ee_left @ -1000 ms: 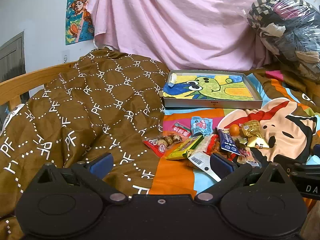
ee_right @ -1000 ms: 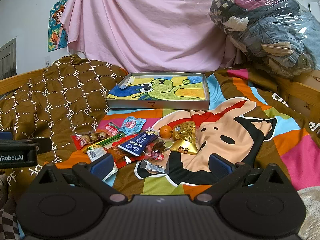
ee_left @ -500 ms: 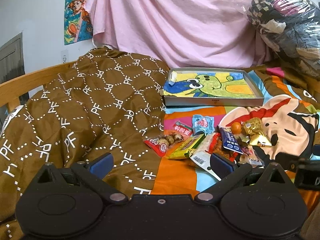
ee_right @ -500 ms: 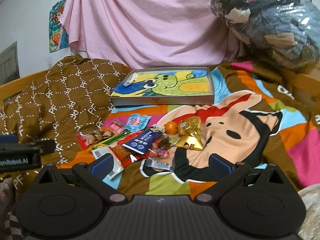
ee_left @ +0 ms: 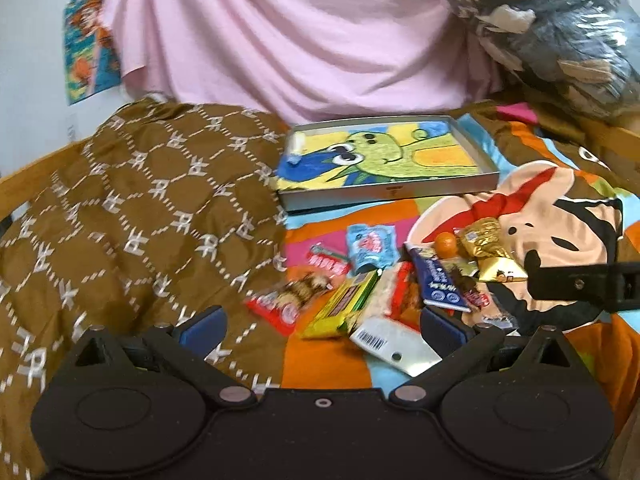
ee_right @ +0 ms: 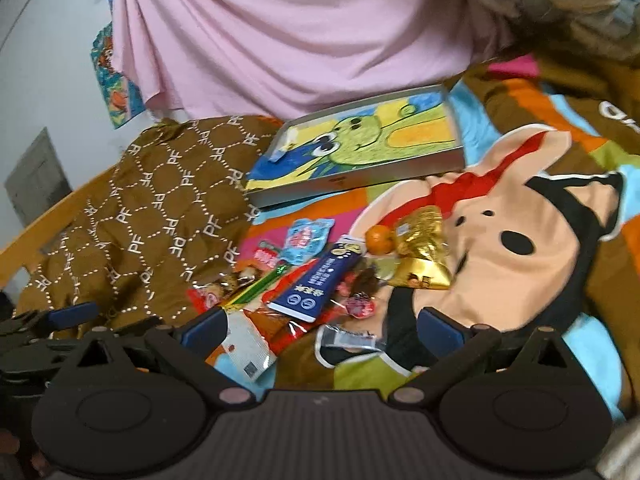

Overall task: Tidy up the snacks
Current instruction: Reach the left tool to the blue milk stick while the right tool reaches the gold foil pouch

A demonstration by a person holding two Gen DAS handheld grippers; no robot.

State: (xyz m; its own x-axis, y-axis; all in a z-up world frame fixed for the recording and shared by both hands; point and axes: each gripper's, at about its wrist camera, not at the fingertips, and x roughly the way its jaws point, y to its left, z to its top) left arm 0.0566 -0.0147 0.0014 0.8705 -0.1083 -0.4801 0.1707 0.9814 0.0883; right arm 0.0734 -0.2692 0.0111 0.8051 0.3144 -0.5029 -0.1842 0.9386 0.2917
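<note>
Both cameras have pushed in closer to the snacks since a second ago, and my right view has tilted. My left gripper (ee_left: 320, 326) hangs spread wide with nothing in it, right gripper (ee_right: 320, 326) the same. Just ahead, the snack pile (ee_right: 320, 276) sits on the cartoon bedspread (ee_right: 500, 248): blue packet (ee_right: 316, 284), gold bags (ee_right: 424, 252), small orange (ee_right: 379, 239). Behind it sits the tray (ee_left: 390, 192) with a dinosaur picture, beside the brown quilt (ee_left: 140, 216).

Right gripper (ee_right: 320, 326), jaws spread wide, is hovering over snack packets (ee_right: 316, 280) lying heaped on the bedspread (ee_right: 520, 240), near the tray (ee_right: 356, 184).
</note>
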